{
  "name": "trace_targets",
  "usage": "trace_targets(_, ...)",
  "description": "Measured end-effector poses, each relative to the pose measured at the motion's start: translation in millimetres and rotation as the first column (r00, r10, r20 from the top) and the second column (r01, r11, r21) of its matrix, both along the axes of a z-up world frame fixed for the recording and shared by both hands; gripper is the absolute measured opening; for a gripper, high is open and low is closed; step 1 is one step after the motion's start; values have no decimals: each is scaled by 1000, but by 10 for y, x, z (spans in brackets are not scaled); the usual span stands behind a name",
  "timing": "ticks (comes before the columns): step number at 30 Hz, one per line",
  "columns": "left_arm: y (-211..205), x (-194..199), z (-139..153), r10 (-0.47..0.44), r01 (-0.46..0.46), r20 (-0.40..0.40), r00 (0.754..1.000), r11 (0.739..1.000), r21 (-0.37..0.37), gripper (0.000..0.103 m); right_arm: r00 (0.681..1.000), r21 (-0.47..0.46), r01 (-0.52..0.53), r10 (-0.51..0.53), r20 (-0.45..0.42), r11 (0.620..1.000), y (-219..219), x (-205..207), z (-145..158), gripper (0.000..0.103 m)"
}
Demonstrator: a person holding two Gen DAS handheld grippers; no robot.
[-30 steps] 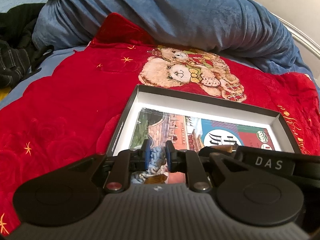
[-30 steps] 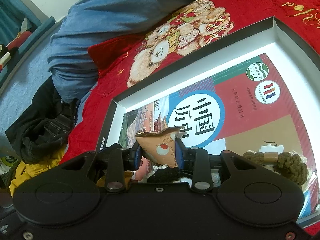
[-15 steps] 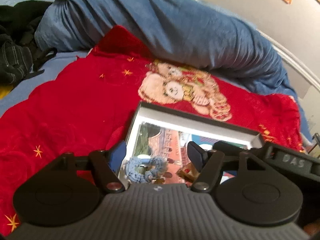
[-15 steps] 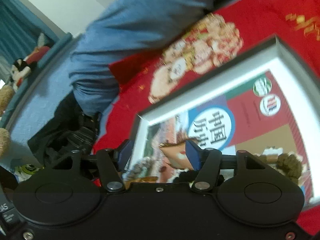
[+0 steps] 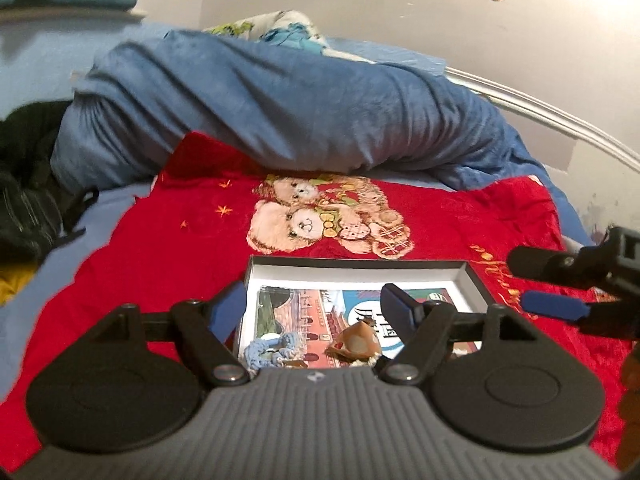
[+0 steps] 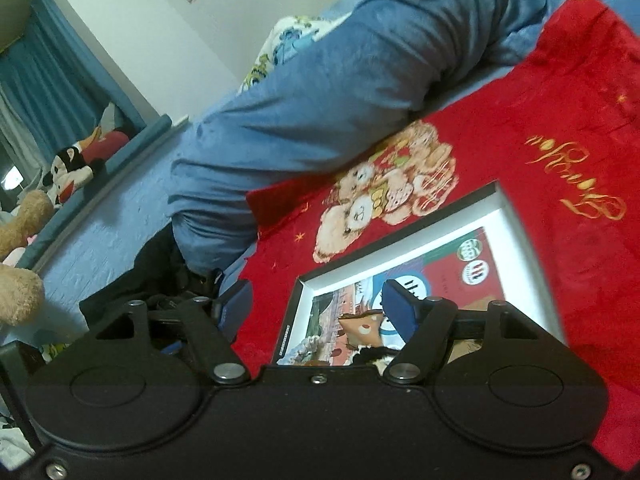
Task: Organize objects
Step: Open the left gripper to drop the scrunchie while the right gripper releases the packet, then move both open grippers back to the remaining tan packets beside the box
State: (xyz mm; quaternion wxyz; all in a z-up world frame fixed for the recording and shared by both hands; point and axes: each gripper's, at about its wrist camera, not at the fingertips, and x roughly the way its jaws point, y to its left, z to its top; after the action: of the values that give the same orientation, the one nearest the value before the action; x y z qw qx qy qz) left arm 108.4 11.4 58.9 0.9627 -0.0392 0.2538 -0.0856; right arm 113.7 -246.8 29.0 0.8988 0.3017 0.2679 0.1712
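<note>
Opening, both grippers [image 5: 310, 312] [image 6: 316, 312] empty — crinkled brown packet [image 5: 354, 343], blue crochet [image 5: 267, 350] boxed [image 5: 360, 270].

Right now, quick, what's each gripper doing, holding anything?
Left gripper: jaws opening, nothing between them; the blue crocheted piece lies in the box.
Right gripper: jaws opening, empty; the brown snack packet lies in the box.

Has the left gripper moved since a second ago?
Yes. The left gripper has pulled up and back from the box, which looks smaller now; its jaws are opening, empty above the blue crochet piece.
</note>
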Motion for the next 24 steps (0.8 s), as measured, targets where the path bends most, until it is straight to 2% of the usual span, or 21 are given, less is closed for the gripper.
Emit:
trace_targets(5, -76, -401, -63, -44, 46, -33, 998, 998, 33, 83, 1000, 12, 13, -13, -15, 1000, -72, -356, 24, 70)
trace_targets(9, -133, -730, -324, -40, 44, -105, 994, 999, 30, 83, 998, -6, 7, -8, -68, 1000, 14, -541, -99, 71)
trace_targets(11, -231, -834, -456, -54, 61, -123, 991, 997, 55, 83, 994, -19, -11, 9, -113, 1000, 75, -607, -217, 71)
trace_targets(14, -464, -831, -600, -100, 117, -128, 987, 984, 133, 83, 984, -29, -31, 25, -179, 999, 140, -620, -383, 71)
trace_targets(18, -600, -692, -810, -105, 124, -167, 980, 986, 107, 80, 977, -60, -12, -1, -211, 998, 175, -539, -500, 71)
trace_targets(21, -682, -605, -913, -78, 101, -152, 985, 983, 154, 76, 970, -50, -4, -8, -244, 999, 161, -470, -608, 71)
trace_targets(24, -716, -554, -961, -93, 116, -141, 986, 979, 166, 75, 961, -49, -7, -7, -277, 999, 158, -374, -695, 71)
